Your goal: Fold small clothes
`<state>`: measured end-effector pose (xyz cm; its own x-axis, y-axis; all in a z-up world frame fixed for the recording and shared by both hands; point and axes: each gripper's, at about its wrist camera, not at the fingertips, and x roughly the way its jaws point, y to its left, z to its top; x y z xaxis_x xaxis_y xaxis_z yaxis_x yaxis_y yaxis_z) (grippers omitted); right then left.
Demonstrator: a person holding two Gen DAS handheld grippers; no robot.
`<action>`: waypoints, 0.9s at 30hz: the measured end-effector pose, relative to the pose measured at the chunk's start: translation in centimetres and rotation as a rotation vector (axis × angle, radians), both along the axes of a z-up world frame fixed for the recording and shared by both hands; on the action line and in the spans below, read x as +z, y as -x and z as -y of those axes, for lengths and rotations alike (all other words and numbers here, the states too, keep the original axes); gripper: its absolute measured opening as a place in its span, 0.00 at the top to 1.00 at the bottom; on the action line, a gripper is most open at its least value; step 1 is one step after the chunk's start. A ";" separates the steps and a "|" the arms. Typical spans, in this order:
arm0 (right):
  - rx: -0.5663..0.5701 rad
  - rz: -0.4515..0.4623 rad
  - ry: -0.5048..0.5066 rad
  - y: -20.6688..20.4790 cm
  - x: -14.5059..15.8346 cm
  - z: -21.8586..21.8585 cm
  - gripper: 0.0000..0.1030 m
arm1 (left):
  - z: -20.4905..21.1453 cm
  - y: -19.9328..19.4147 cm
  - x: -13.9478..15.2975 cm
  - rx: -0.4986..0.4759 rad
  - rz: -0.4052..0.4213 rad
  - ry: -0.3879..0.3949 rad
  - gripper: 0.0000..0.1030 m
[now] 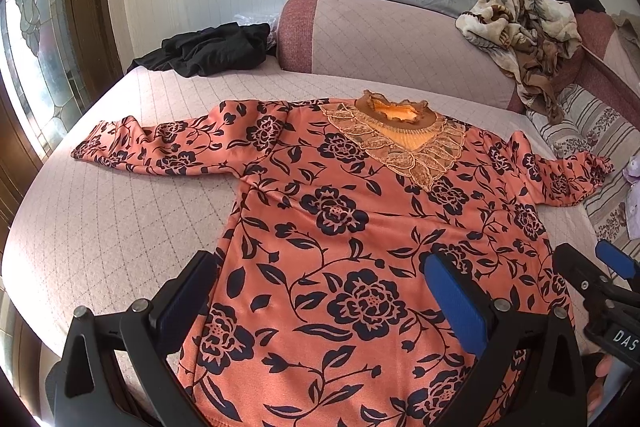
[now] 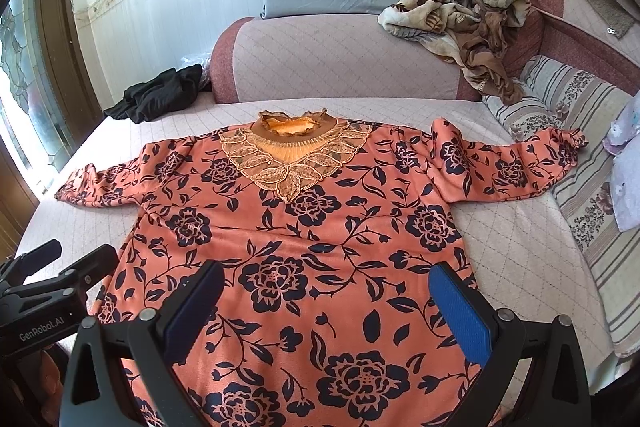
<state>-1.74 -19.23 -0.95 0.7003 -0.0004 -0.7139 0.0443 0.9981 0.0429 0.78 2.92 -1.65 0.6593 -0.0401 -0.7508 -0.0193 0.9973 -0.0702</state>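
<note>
Left gripper (image 1: 324,291) spread wide, empty, above blouse hem near bed's front edge. Right gripper (image 2: 328,297) likewise spread, empty, beside it. Floral blouse (image 2: 304,247) flat, face up, mid-bed (image 2: 532,259), both sleeves out toward side edges, collar toward bolster (image 2: 340,63). No fold made yet; all folding left.

Both grippers share one build: black angular frames with triangular cut-outs, silver round screw heads at the pivots, and flat blue ribbed pads lining the fingers. The left gripper (image 1: 320,295) body carries white lettering "GenRobot.AI"; the right gripper (image 2: 326,301) shows "DAS".
</note>
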 end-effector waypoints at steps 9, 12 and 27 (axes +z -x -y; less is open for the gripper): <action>-0.195 0.044 -0.235 -3.4 -1.1 14.7 0.00 | -9.9 -4.3 -4.5 0.248 -0.086 -0.014 0.00; -0.377 0.052 -0.131 -6.2 -1.2 22.2 0.01 | -13.7 -5.3 -6.1 0.336 -0.129 -0.001 0.00; -0.710 -0.030 -0.086 -18.7 -3.1 42.8 0.34 | -16.8 -6.6 -9.2 0.397 -0.168 -0.056 0.00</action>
<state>17.00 -61.99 -4.09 0.5321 -0.3919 -0.7505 0.6847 0.7206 0.1091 7.35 19.74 -10.83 0.4839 0.2358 -0.8428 -0.4089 0.9123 0.0205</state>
